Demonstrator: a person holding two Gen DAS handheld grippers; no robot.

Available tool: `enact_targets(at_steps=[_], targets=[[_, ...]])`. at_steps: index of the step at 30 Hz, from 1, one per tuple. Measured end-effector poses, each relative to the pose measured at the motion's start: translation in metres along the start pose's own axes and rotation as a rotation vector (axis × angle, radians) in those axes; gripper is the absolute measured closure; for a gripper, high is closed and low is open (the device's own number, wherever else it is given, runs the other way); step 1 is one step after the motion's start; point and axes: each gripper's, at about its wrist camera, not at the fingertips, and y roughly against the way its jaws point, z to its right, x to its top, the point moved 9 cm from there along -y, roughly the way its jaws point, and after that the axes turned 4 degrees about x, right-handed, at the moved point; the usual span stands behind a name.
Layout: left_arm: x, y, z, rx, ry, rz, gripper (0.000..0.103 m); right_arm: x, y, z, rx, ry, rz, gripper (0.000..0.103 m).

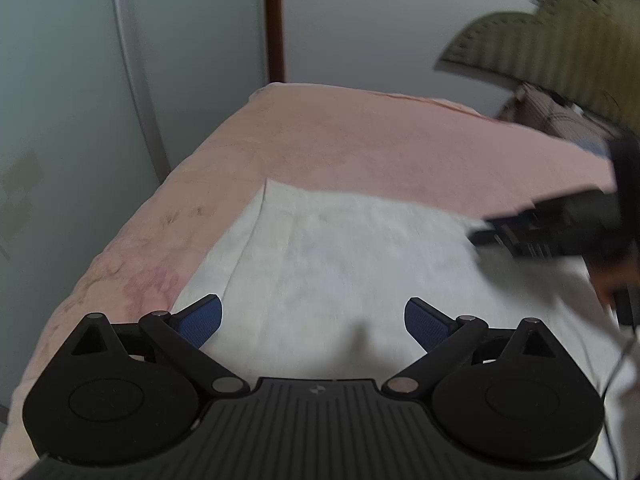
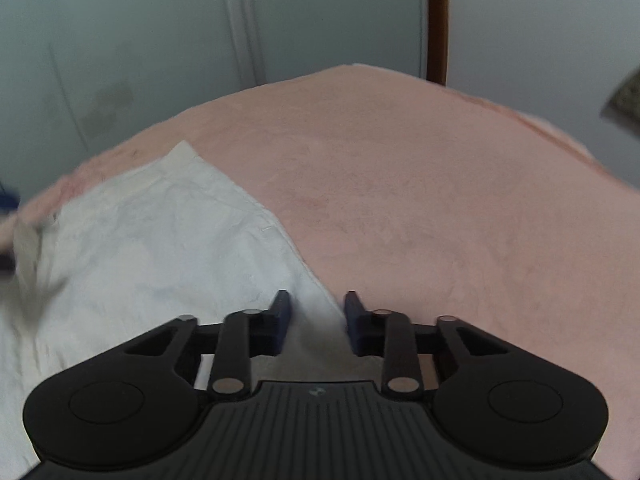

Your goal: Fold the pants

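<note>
White pants [image 1: 340, 256] lie flat on a pink-covered surface [image 1: 340, 140]. My left gripper [image 1: 313, 318] is wide open just above the near part of the pants, holding nothing. My right gripper [image 2: 317, 312] is partly open, its blue pads either side of the pants' right edge [image 2: 312, 300]; the pants [image 2: 160, 240] spread to the left in that view. The right gripper also shows blurred at the right of the left wrist view [image 1: 560, 228].
The pink cover [image 2: 440, 200] stretches right and far of the pants. Pale cabinet doors [image 1: 80, 100] and a brown post [image 1: 274, 20] stand behind. A ribbed olive object [image 1: 560, 40] and a checked item [image 1: 560, 116] sit at the far right.
</note>
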Motion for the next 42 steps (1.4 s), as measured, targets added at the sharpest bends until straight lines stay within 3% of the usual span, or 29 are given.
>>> enact_targets(at_steps=[4, 8, 15, 17, 19, 21, 23, 25, 28, 31, 34, 36, 40, 42], targets=[[0.034, -0.051, -0.002, -0.108, 0.231, -0.116, 0.004, -0.009, 0.014, -0.044, -0.172, 0.396, 0.032, 0.091], [0.052, -0.097, 0.002, -0.211, 0.408, -0.272, 0.005, -0.025, 0.020, -0.075, -0.253, 0.650, 0.041, 0.092], [0.063, -0.115, -0.007, -0.155, 0.500, -0.270, 0.004, -0.050, 0.046, -0.108, -0.262, 0.832, 0.105, 0.093], [0.066, -0.112, -0.009, -0.164, 0.532, -0.228, 0.004, -0.058, 0.048, -0.113, -0.253, 0.854, 0.101, 0.093], [0.068, -0.110, -0.007, -0.162, 0.500, -0.196, 0.009, -0.066, 0.050, -0.120, -0.242, 0.857, 0.106, 0.093], [0.068, -0.106, -0.004, -0.150, 0.441, -0.184, 0.034, -0.071, 0.054, -0.125, -0.237, 0.849, 0.114, 0.093], [0.062, -0.101, -0.005, -0.118, 0.393, -0.188, 0.090, -0.074, 0.058, -0.124, -0.230, 0.827, 0.119, 0.093], [0.058, -0.087, -0.009, -0.142, 0.408, -0.148, 0.092, -0.071, 0.061, -0.121, -0.241, 0.780, 0.123, 0.091], [0.043, -0.042, -0.015, -0.150, 0.347, -0.039, 0.095, -0.074, 0.070, -0.102, -0.322, 0.708, 0.120, 0.075], [0.020, 0.004, -0.023, -0.178, 0.302, 0.041, 0.095, -0.083, 0.088, -0.069, -0.389, 0.609, 0.098, 0.075], [-0.005, 0.035, -0.028, -0.204, 0.274, 0.074, 0.095, -0.091, 0.105, -0.033, -0.389, 0.456, 0.079, 0.076], [-0.025, 0.046, -0.027, -0.224, 0.275, 0.057, 0.095, -0.096, 0.113, -0.021, -0.391, 0.388, 0.064, 0.093], [-0.061, 0.071, -0.037, -0.211, 0.254, 0.065, 0.096, -0.111, 0.143, -0.057, -0.397, 0.415, 0.061, 0.095], [-0.078, 0.083, -0.047, -0.209, 0.252, 0.069, 0.096, -0.123, 0.168, -0.087, -0.361, 0.411, 0.071, 0.095]])
